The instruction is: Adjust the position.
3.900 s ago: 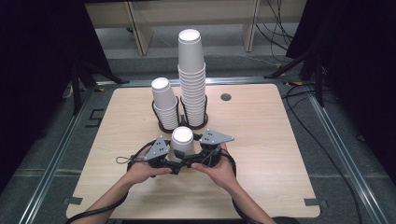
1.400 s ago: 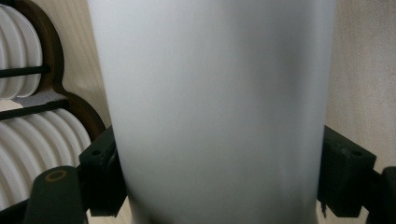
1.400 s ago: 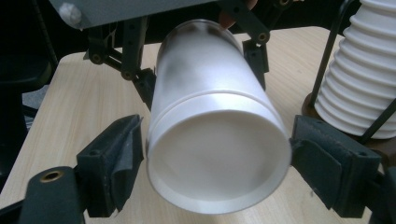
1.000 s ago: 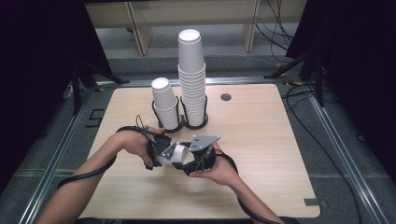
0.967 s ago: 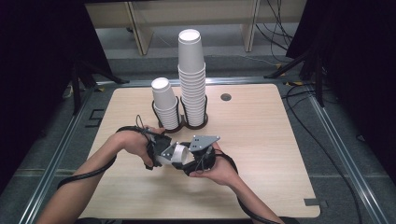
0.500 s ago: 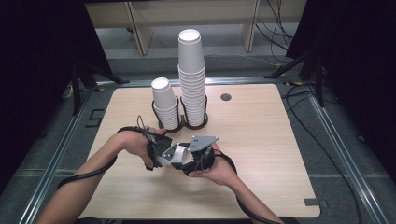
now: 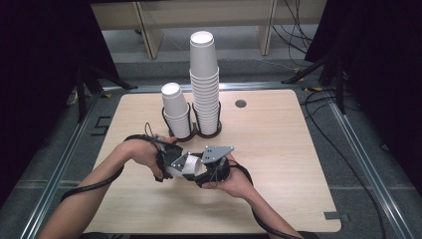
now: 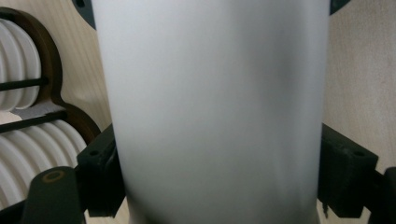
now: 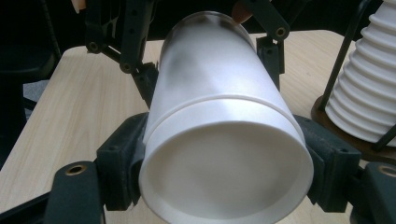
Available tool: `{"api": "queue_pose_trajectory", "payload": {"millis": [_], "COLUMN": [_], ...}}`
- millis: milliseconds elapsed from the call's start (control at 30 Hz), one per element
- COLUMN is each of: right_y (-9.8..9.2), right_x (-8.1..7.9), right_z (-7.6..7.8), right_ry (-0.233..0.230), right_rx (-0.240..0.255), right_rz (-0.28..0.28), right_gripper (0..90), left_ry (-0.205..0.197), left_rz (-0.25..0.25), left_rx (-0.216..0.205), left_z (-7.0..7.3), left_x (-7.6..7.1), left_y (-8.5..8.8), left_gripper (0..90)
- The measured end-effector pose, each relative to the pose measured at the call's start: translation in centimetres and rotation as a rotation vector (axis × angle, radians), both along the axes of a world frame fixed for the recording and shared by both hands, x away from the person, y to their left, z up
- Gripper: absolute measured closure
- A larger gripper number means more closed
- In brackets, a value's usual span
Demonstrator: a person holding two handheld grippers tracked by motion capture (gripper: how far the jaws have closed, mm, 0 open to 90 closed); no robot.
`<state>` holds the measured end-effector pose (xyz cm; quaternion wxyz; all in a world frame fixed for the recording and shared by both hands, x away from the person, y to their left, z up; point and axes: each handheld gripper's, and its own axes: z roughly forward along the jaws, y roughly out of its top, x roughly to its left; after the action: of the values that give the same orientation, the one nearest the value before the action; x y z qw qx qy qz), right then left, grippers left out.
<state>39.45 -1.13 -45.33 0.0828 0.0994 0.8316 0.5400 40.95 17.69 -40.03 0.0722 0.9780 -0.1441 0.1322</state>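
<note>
Cup-separation stage, seen from above and along both tools. White paper cups [image 7: 185, 167], apparently two nested ones, lie on their side just above the near middle of the wooden table [image 7: 278, 149], held between the two hands. The long axis runs roughly left to right across the table, with the closed base toward the left hand and the open mouth toward the right hand.

Left gripper [image 7: 169, 167]: its jaws are clamped on the narrower base end; the left gripper view shows the white wall [image 8: 215, 112] pressed between both black pads. Right gripper [image 7: 201, 172]: its jaws have just been closing and now sit against the rim end, one pad at each side of the outer cup's mouth [image 9: 226, 172]. A step line around the wall in the right gripper view suggests where the outer cup ends and the inner one continues.

Governing relation: the two grips lie on one axis, at opposite ends, so the likely next move is a straight pull apart along that axis, each hand equally near its own end. A sideways pull would probably buckle the thin walls.

Far of the hands, two stacks stand upright in a dark wire holder [image 7: 196, 132]: a short stack [image 7: 175, 110] at left and a tall stack [image 7: 204, 82] at right, touching nothing held.
</note>
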Motion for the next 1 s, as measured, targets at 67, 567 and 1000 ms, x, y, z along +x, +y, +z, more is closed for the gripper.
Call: {"api": "queue_pose_trajectory", "payload": {"millis": [67,567,1000], "right_y": [-0.1,-1.5,-3.2], "right_x": [0.0,-0.2,0.1], "right_z": [0.0,-0.2,-0.2], "right_ry": [-0.013,-0.015,-0.015], "right_rx": [0.002,-0.001,0.001], "right_rz": [0.004,0.019,0.021], "right_gripper": [27.3,27.5,27.4], "left_ry": [0.005,0.037,0.043], "left_rz": [-0.008,0.031,0.043], "left_rx": [-0.021,-0.308,-0.528], "left_z": [-0.1,-0.7,-1.6], "left_x": [0.0,0.0,0.0], "left_y": [0.2,2.4,4.4], "left_gripper": [17.4,1.1,2.7]}}
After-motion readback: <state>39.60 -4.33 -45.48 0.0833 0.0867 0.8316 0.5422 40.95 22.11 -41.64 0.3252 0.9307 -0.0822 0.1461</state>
